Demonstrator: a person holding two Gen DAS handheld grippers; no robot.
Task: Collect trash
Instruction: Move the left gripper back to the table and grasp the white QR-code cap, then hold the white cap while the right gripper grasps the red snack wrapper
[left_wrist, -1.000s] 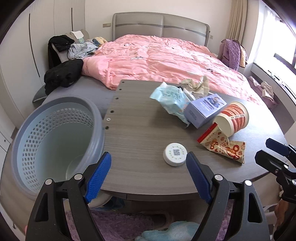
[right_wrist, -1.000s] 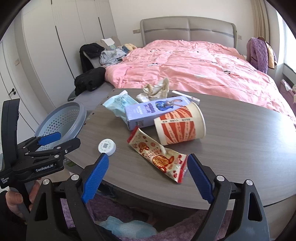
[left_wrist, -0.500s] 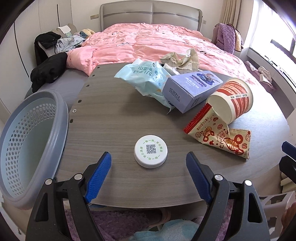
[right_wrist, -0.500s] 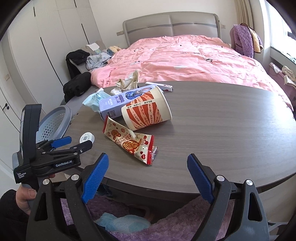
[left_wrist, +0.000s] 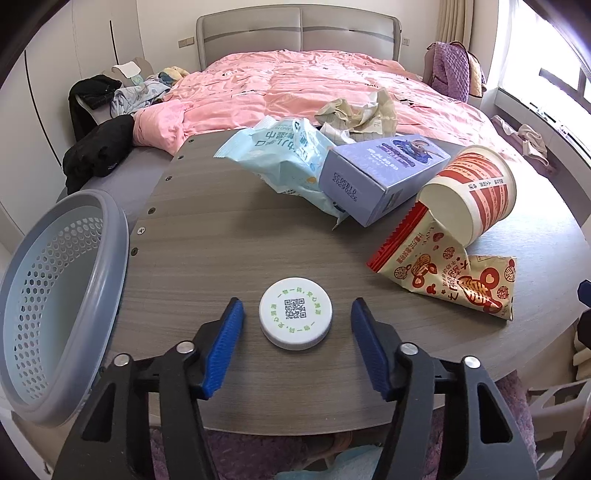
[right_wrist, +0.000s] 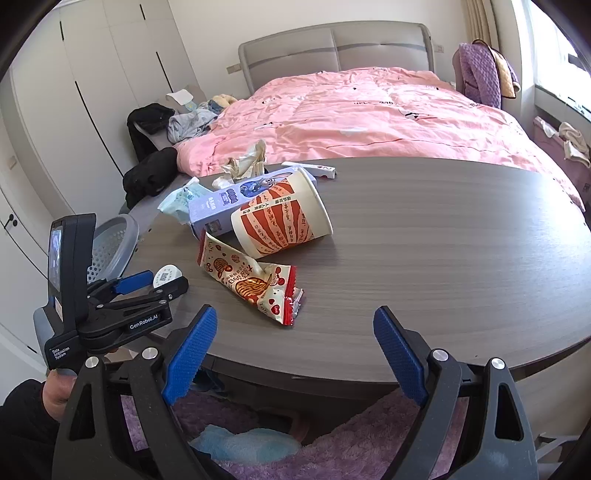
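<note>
Left wrist view: my left hand-held gripper (left_wrist: 295, 328) straddles, without touching, the white QR-code lid (left_wrist: 295, 318) near the bench's (left_wrist: 207, 236) front edge; "GenRobot.AI" marks it. My right hand-held gripper (right_wrist: 291, 349) gapes wide, empty.

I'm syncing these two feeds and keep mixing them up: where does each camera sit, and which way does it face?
Left wrist: rides the left gripper, low at the table's near edge, facing the bed; its open blue pads flank the white round QR-code lid.
Right wrist: rides the right gripper, further back, facing the same way; its open fingers and the left gripper show.
Shared: lid, red-striped paper cup, grey perforated basket.
</note>
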